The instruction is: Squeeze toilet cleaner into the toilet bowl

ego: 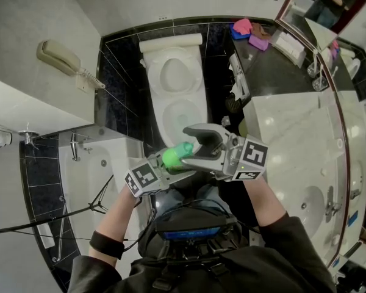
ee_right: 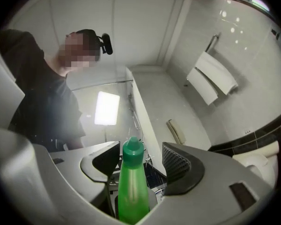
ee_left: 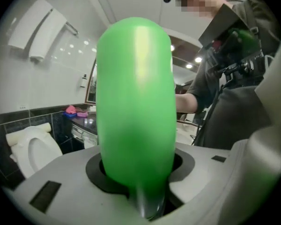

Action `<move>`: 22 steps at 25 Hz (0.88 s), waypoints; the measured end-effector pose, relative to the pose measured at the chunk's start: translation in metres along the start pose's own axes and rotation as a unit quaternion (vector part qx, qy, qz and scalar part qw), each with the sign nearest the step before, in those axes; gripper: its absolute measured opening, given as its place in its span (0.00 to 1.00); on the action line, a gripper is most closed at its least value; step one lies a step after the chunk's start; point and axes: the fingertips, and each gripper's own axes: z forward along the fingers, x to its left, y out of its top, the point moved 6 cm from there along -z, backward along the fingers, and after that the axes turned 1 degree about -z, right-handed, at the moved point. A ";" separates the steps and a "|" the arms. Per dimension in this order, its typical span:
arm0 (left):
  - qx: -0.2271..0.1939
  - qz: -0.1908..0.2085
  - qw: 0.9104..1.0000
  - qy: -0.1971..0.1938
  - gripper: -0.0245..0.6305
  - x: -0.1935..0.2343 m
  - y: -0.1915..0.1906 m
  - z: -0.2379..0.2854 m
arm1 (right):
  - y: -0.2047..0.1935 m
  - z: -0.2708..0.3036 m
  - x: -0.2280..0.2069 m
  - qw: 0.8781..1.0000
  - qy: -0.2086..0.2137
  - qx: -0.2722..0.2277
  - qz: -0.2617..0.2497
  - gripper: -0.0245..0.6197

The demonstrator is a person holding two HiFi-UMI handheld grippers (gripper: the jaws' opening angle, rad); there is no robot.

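A green toilet cleaner bottle [ego: 172, 157] hangs in front of my chest, just short of the white toilet [ego: 155, 102], whose lid is up and bowl is open. My left gripper [ego: 166, 171] is shut on the bottle's body, which fills the left gripper view [ee_left: 136, 102]. My right gripper [ego: 193, 146] stands open around the bottle's capped tip. In the right gripper view the green cap [ee_right: 132, 149] rises between the two dark pads [ee_right: 178, 165] with a gap on each side. The cap is on the bottle.
A bathtub [ego: 91, 163] lies to the left of the toilet, with a wall phone [ego: 58, 57] above it. A marble vanity with a sink [ego: 305, 145] curves along the right. Pink and purple items [ego: 244, 28] sit on the dark counter. Folded towels [ee_right: 210, 78] hang on the wall.
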 end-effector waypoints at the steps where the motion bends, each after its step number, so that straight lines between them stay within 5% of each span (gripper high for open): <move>1: -0.003 -0.002 1.000 -0.017 0.33 -0.003 0.002 -0.002 | 0.005 0.001 0.005 1.000 0.017 -0.001 -0.004 0.50; 8: -0.003 -0.014 0.996 -0.091 0.33 -0.017 0.014 -0.009 | 0.023 0.005 0.026 0.994 0.090 -0.003 -0.055 0.44; 16: -0.019 -0.005 0.993 -0.118 0.33 -0.029 0.018 -0.002 | 0.025 0.008 0.036 0.994 0.093 -0.011 -0.061 0.30; 22: -0.013 0.014 0.999 -0.042 0.33 -0.018 0.018 0.001 | 0.023 0.007 0.032 0.998 0.064 -0.005 -0.027 0.30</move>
